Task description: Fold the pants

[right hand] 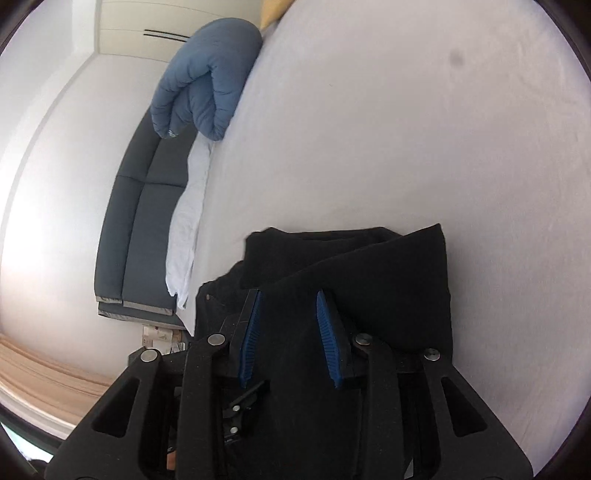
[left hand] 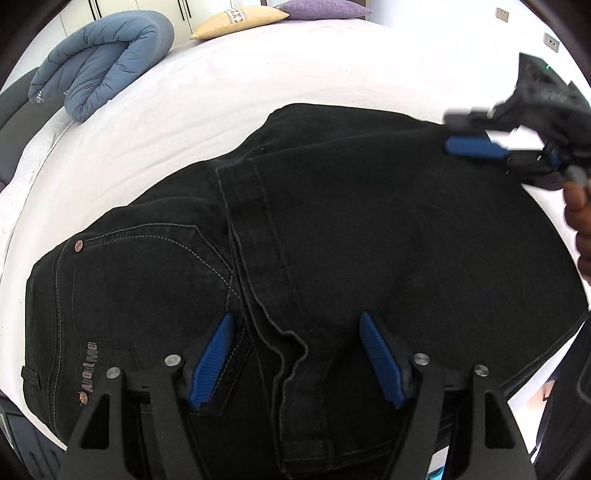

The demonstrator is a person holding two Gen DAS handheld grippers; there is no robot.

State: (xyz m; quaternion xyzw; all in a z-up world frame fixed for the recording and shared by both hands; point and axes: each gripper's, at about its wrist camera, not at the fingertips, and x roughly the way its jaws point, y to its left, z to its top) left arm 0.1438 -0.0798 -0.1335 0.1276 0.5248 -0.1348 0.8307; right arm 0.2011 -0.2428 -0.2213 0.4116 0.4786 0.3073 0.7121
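Black jeans (left hand: 332, 229) lie folded on a white bed (left hand: 221, 85), the leg hems laid across the seat and back pocket. My left gripper (left hand: 297, 325) is open just above the jeans, over the hem edge, holding nothing. My right gripper (left hand: 465, 131) shows at the far right of the left wrist view, open, over the folded edge of the jeans. In the right wrist view the right gripper (right hand: 289, 299) is open over the dark cloth (right hand: 369, 266), its fingers apart with nothing between them.
A rolled blue duvet (left hand: 107, 62) lies at the bed's far left edge. A beige pillow (left hand: 240, 22) and a purple pillow (left hand: 321, 9) lie at the head. A dark bench (right hand: 140, 221) stands beside the bed.
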